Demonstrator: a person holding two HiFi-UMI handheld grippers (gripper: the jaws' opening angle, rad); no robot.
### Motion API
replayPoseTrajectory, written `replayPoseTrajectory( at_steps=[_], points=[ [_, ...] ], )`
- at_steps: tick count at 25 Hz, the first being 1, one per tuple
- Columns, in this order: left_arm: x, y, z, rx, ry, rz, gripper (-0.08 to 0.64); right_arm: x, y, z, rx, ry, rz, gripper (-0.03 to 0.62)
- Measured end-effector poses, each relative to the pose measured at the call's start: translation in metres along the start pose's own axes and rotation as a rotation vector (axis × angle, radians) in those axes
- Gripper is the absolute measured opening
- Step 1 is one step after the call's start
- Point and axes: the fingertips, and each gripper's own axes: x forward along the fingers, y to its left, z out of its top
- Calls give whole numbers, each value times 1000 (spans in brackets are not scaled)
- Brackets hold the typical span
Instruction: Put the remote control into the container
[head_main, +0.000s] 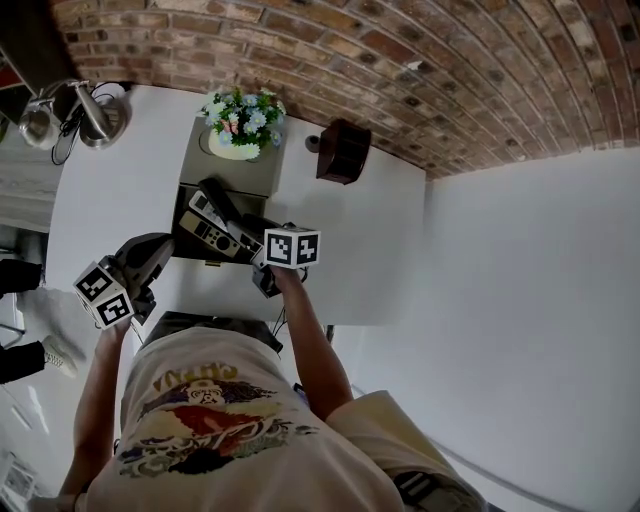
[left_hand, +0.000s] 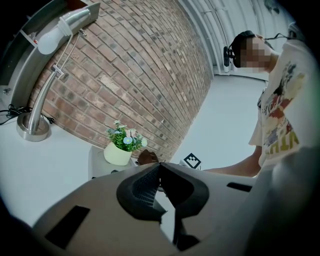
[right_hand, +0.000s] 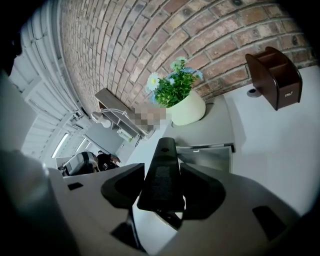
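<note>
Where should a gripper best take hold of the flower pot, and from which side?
Probably on the round body of the pot, coming level from the open table side, below the flowers. They spread over its top, and the brick wall stands behind it.

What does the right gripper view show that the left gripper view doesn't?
Only the right gripper view: a black remote control clamped in the right tool. Only the left gripper view: the person's printed shirt, the right tool's marker cube, and the left tool shut with nothing in it. Both: the flower pot and the brick wall.
</note>
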Motion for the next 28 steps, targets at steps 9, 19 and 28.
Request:
replayPoseTrajectory(
  at_steps=[9,19,28],
  points=[
    [-3,7,-2,-17,-8,5,6,13,9,-7,-14,39,22,229],
    [-7,13,-3,-34,-21,17,5,26,22,-30,-115,149,31,229],
    [-8,14,-5,-52,-30,19,6,36,3,-45,-341,267,-60,229]
  ],
)
